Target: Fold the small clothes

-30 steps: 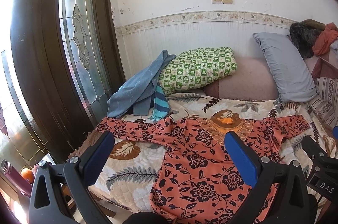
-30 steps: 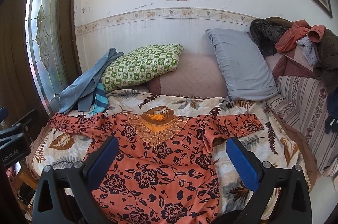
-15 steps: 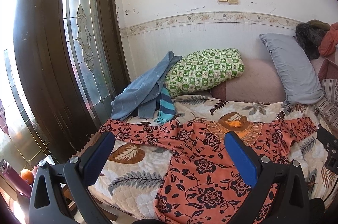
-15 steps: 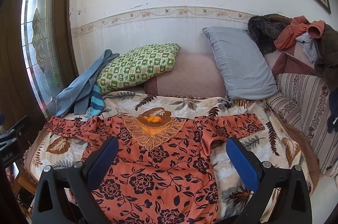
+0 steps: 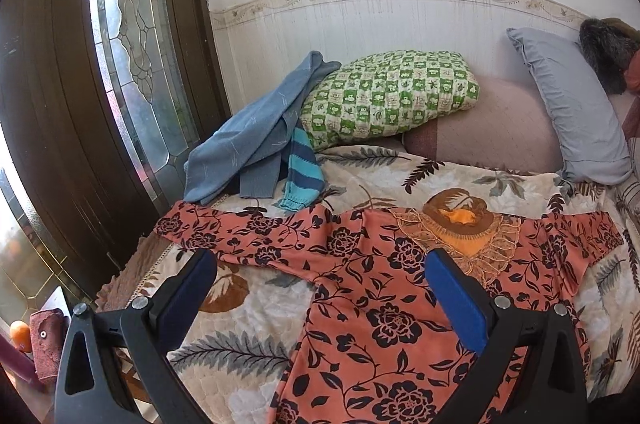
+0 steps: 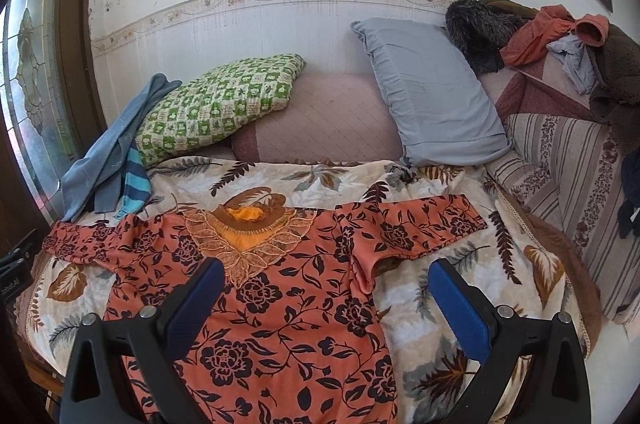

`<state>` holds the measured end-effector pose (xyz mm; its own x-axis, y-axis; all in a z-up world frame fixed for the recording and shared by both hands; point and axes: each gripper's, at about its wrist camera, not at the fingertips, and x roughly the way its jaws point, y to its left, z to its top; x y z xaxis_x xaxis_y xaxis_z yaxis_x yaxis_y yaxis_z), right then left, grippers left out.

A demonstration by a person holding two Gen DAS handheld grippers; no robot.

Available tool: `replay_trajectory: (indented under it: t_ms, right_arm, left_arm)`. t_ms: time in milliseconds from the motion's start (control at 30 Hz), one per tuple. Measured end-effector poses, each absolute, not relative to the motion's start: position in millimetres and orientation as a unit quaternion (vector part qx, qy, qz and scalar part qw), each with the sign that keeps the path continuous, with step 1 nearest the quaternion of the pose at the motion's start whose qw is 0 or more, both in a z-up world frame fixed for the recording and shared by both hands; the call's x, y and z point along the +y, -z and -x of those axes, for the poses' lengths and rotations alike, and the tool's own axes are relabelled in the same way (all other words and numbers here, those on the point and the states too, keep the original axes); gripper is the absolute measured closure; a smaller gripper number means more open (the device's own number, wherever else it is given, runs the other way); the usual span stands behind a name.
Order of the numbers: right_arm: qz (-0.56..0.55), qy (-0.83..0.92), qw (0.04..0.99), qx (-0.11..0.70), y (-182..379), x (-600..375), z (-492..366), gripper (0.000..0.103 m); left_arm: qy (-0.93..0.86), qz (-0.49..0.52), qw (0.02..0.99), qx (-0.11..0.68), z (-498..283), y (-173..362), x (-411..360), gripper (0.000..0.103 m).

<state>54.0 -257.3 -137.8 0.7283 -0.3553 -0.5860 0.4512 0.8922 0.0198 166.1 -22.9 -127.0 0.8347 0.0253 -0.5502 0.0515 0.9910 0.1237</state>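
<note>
On the leaf-print bedspread [image 6: 460, 308] the orange floral top [image 6: 280, 308] lies flat, sleeves spread. Right view alone shows the striped cushion [image 6: 568, 180] and clothes heap [image 6: 560, 36]; left view alone shows the glass door [image 5: 128, 36] and an orange [image 5: 21, 335]. Left gripper [image 5: 320, 264] and right gripper [image 6: 322, 270] hover above it, jaws released, gripping nothing.

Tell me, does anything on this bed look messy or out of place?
The orange floral top lies spread flat, ready to fold. The blue garment is slumped against the green pillow, and clothes are heaped at the far right.
</note>
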Motion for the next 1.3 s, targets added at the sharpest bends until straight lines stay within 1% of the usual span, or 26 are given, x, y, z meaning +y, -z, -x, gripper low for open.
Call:
replay_trajectory:
  t_ms: [233, 433, 600, 700, 800, 967, 1133, 1300]
  right_arm:
    - [-0.105, 0.253, 0.907, 0.32, 175, -305, -91, 0.0]
    - [-0.121, 0.289, 0.892, 0.326, 200, -348, -111, 0.0]
    - [-0.122, 0.321, 0.875, 0.341, 221, -375, -116, 0.0]
    - [-0.123, 0.334, 0.86, 0.365, 230, -385, -117, 0.0]
    - [-0.126, 0.343, 0.855, 0.368, 227, -384, -114, 0.0]
    - [-0.131, 0.34, 0.854, 0.371, 220, -370, -111, 0.0]
    - [-0.145, 0.336, 0.849, 0.382, 225, -350, -118, 0.0]
    - [-0.139, 0.326, 0.845, 0.401, 232, -324, -138, 0.0]
  left_arm:
    - [0.015, -0.062, 0.949, 0.31, -222, 153, -65, 0.0]
    - [0.003, -0.054, 0.951, 0.304, -263, 174, -106, 0.0]
    - [0.009, -0.05, 0.939, 0.341, -280, 216, -118, 0.0]
    - [0.002, -0.054, 0.93, 0.364, -289, 227, -114, 0.0]
    - [-0.01, -0.054, 0.937, 0.344, -283, 222, -100, 0.0]
    - [-0.023, -0.105, 0.951, 0.29, -257, 221, -84, 0.0]
    - [0.004, -0.135, 0.944, 0.3, -249, 232, -79, 0.0]
    - [0.025, -0.132, 0.949, 0.286, -245, 221, -75, 0.0]
